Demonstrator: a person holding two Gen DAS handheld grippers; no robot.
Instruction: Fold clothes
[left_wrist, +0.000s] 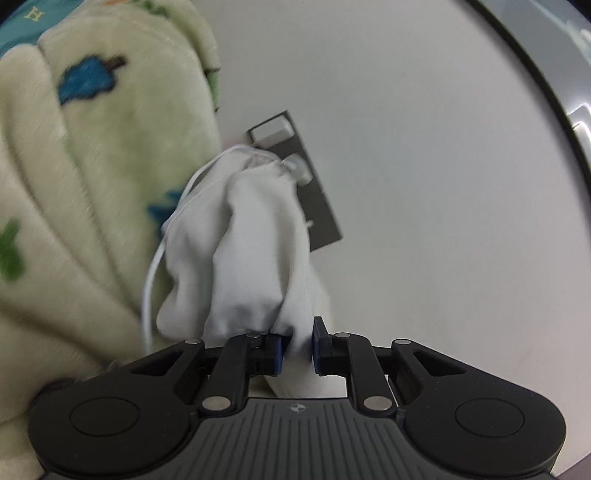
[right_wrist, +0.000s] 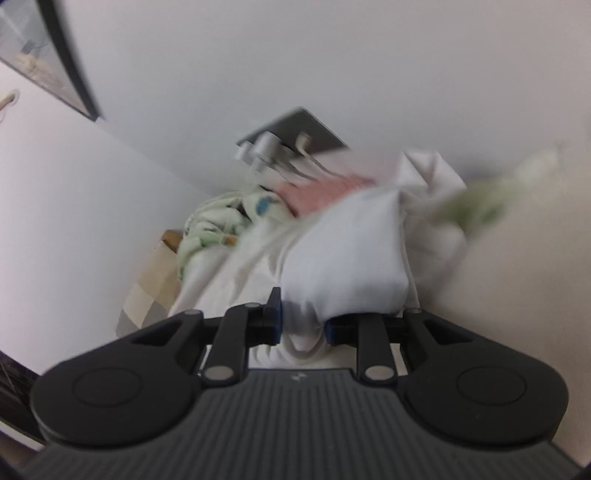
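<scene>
Left gripper: clenched on the white garment, frame centre.
Right gripper: grasping the same cloth.
Advice: keep both grips firm, cloth taut.

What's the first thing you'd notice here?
White cloth bunched up between the left gripper, filling the middle of its view. The right gripper pinches white cloth too. A fuzzy cream blanket with blue and green shapes fills the left side.
</scene>
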